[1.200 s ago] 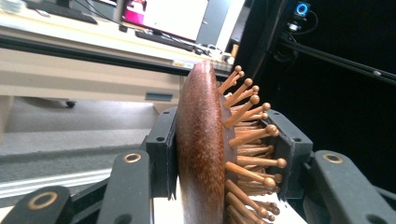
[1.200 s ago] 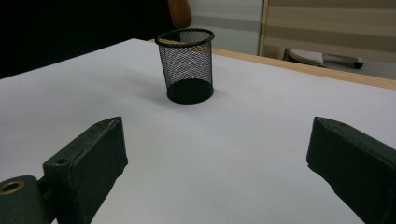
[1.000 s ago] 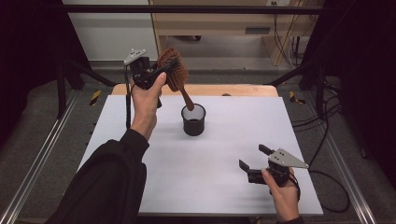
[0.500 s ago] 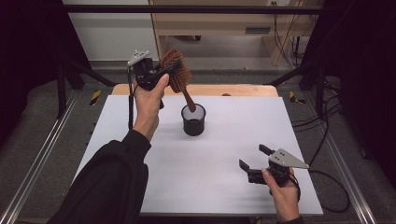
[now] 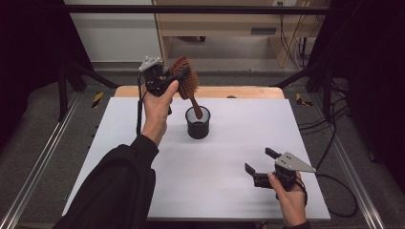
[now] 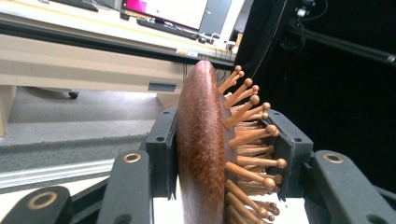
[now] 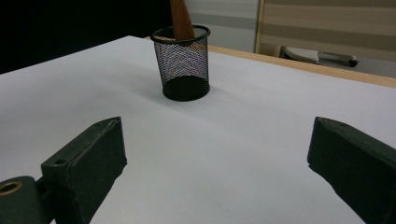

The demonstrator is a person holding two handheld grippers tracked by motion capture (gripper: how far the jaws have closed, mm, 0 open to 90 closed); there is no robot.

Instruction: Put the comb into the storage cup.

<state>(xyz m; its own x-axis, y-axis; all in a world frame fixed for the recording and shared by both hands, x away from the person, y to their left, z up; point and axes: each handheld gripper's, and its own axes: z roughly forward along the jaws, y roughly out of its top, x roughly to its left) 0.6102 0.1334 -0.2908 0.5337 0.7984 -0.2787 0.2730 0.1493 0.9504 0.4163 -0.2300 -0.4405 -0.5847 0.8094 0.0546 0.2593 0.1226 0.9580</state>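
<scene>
A brown wooden hairbrush (image 5: 185, 83) hangs head-up above the table, and my left gripper (image 5: 173, 79) is shut on its head. In the left gripper view the jaws press on the brush (image 6: 201, 154), one on its smooth back and one on its knobbed pins. The handle's end dips into a black mesh cup (image 5: 197, 122) standing on the white table (image 5: 143, 162). In the right gripper view the handle (image 7: 181, 18) shows inside the cup (image 7: 183, 63). My right gripper (image 5: 258, 162) rests low at the table's front right, open, with nothing between its fingers.
A wooden board edge (image 5: 239, 92) runs along the table's far side. Metal frame rails (image 5: 33, 171) flank the table, and cables (image 5: 334, 143) trail at the right. A wooden desk (image 5: 224, 24) stands beyond the table.
The left hand has carried the brush slightly right and down, and the handle's end now sits inside the cup's rim. The right gripper has not moved.
</scene>
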